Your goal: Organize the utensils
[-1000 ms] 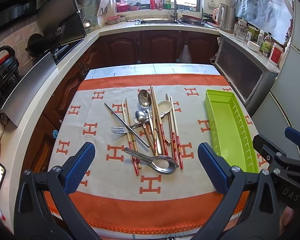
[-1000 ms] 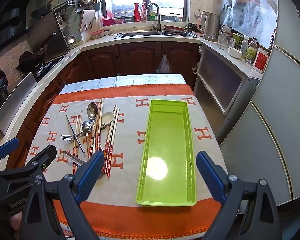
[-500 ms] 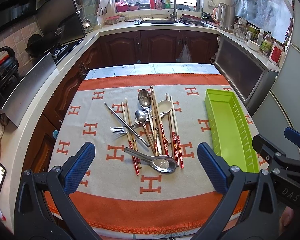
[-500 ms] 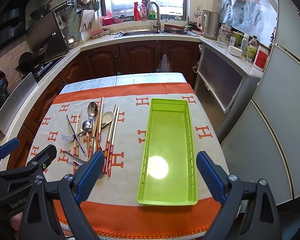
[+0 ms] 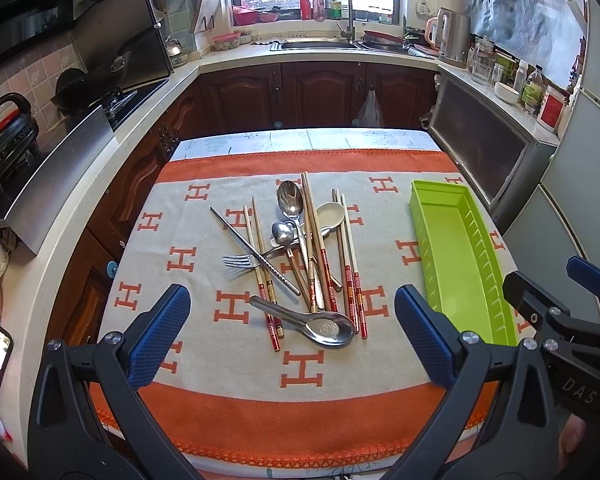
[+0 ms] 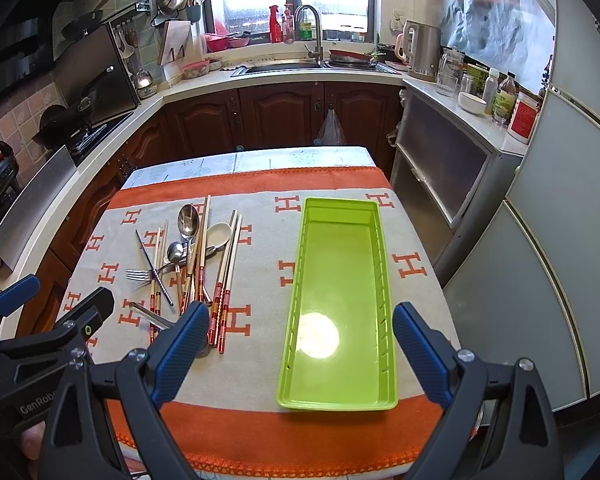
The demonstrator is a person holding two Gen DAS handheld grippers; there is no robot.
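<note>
A heap of utensils (image 5: 300, 256) lies on the patterned cloth: chopsticks (image 5: 352, 272), metal spoons (image 5: 290, 200), a white ceramic spoon (image 5: 330, 214), a fork (image 5: 238, 261) and a large steel spoon (image 5: 324, 326) nearest me. The heap also shows in the right wrist view (image 6: 188, 260). An empty lime-green tray (image 6: 340, 300) stands to its right, also seen in the left wrist view (image 5: 460, 256). My left gripper (image 5: 288, 336) is open, just short of the heap. My right gripper (image 6: 300, 354) is open above the tray's near end.
The table (image 5: 300, 138) is covered by an orange-and-beige cloth (image 5: 204, 360) with H marks. Kitchen counters (image 5: 148, 112) wrap around the back and left, with a sink (image 5: 316, 44). A grey cabinet (image 6: 440, 168) and a fridge (image 6: 560, 240) stand at the right.
</note>
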